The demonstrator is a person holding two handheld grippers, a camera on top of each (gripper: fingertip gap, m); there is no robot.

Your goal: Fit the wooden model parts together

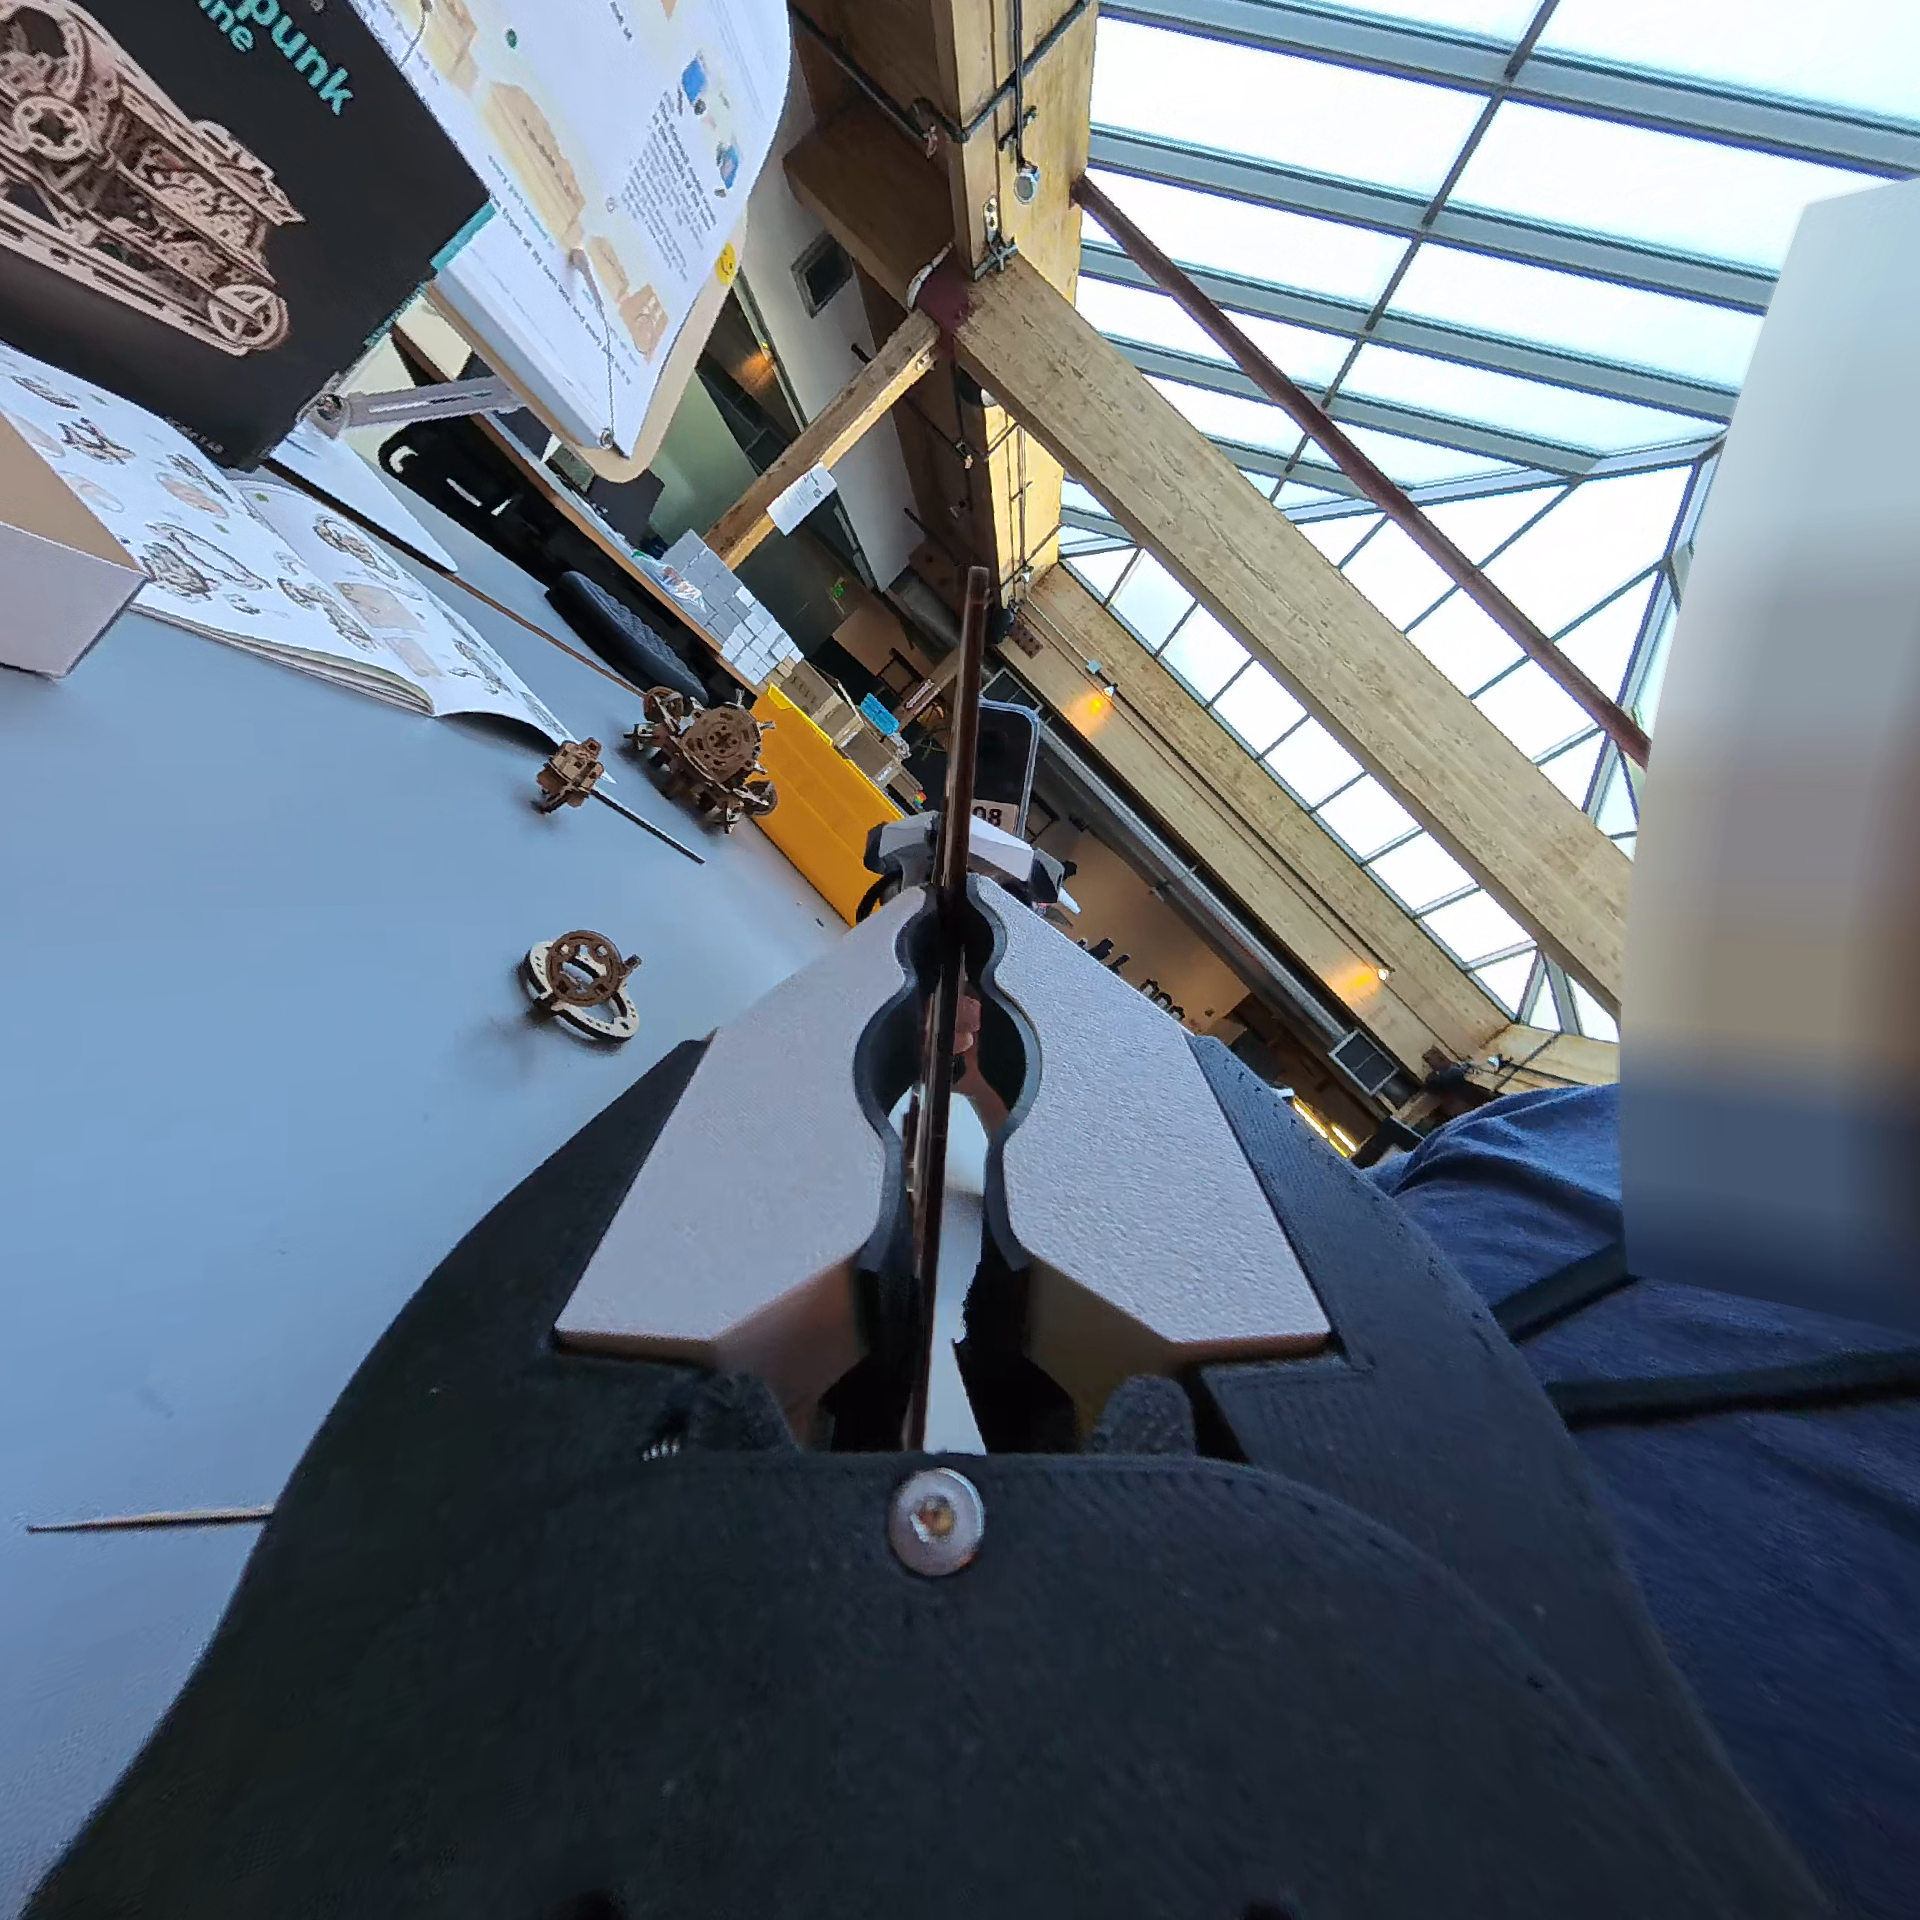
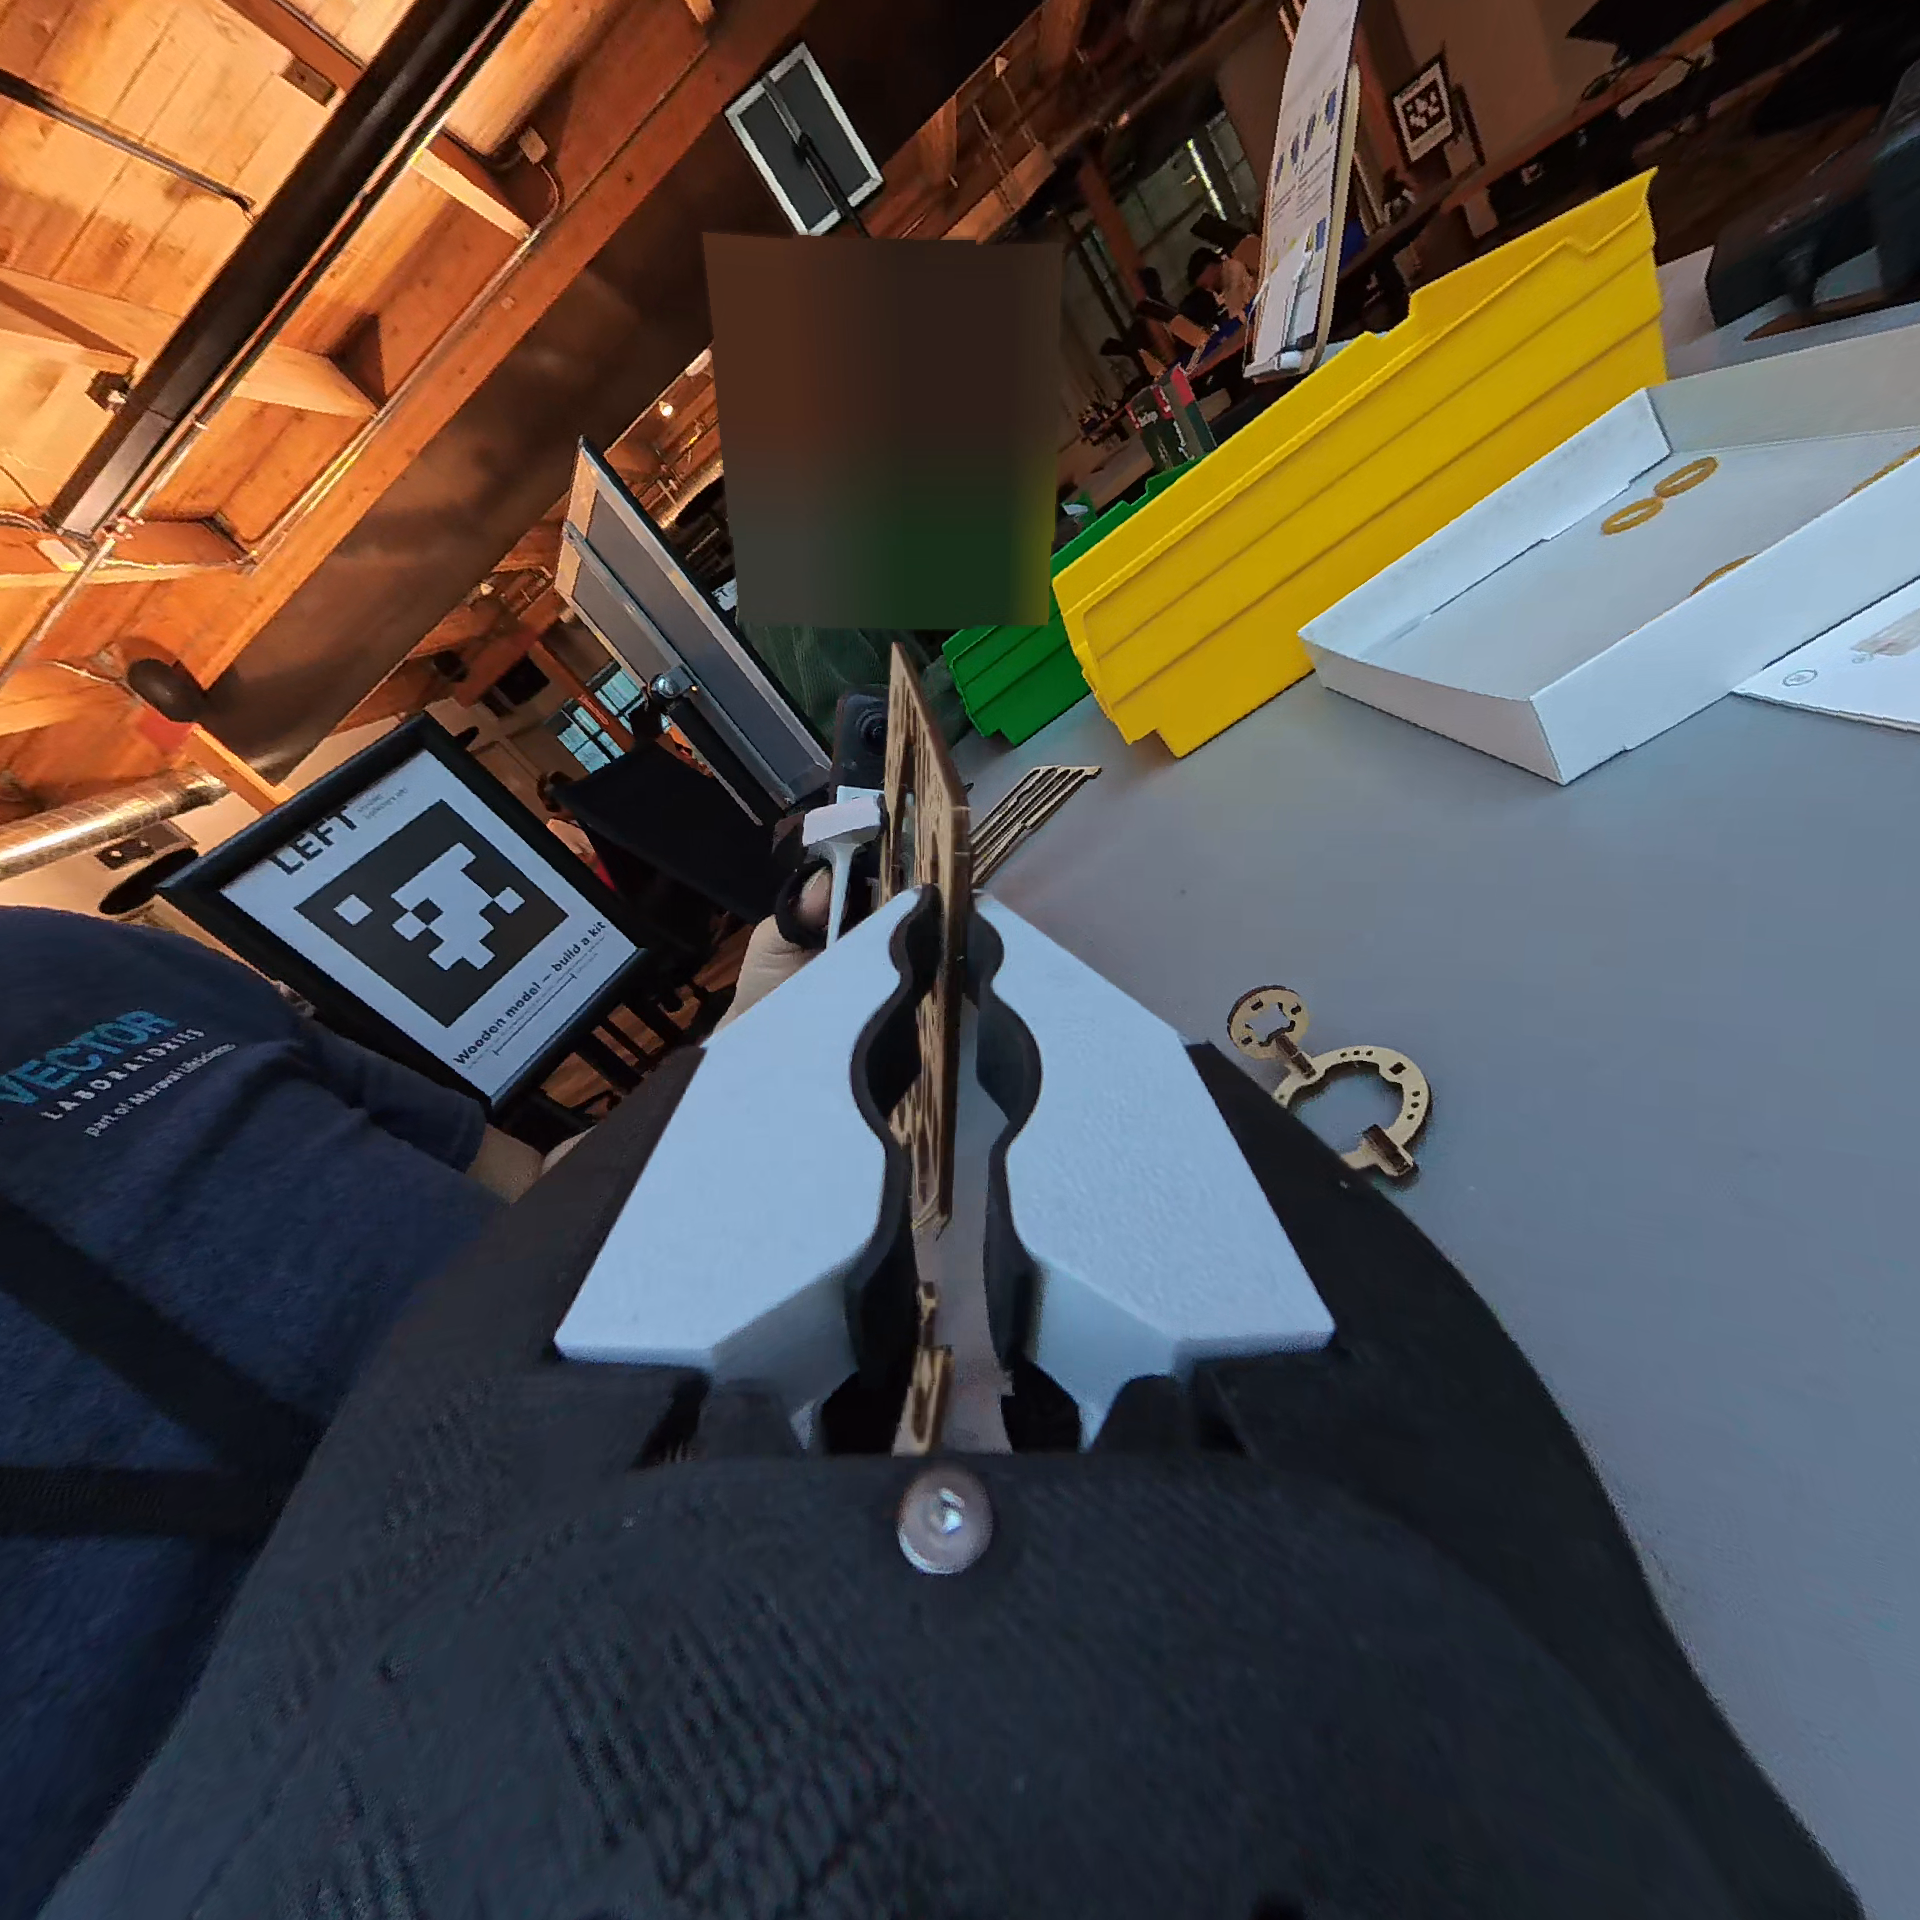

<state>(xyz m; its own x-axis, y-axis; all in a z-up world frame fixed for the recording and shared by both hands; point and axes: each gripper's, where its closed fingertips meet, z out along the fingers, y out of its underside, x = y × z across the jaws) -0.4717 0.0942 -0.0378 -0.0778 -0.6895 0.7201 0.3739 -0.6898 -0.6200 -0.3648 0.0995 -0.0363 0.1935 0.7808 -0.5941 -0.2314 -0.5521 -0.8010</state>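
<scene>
Wooden sheet (image 1: pixel 961 727), seen edge-on, is clamped upright between both grippers above the grey surface (image 1: pixel 260 1143). The left gripper (image 1: pixel 951 904) is closed on it; the right gripper (image 2: pixel 948 914) is closed on the same sheet's cut-out face. Small assemblies (image 1: pixel 582 982) and a flat ring part (image 2: pixel 1340 1091) lie nearby; a yellow bin (image 2: pixel 1351 499) is farther off.

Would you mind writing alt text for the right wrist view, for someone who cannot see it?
The right gripper is shut on a thin wooden sheet held edge-on above a grey table. A flat wooden part lies on the table beside it, with a yellow bin and a white box farther back.
</scene>
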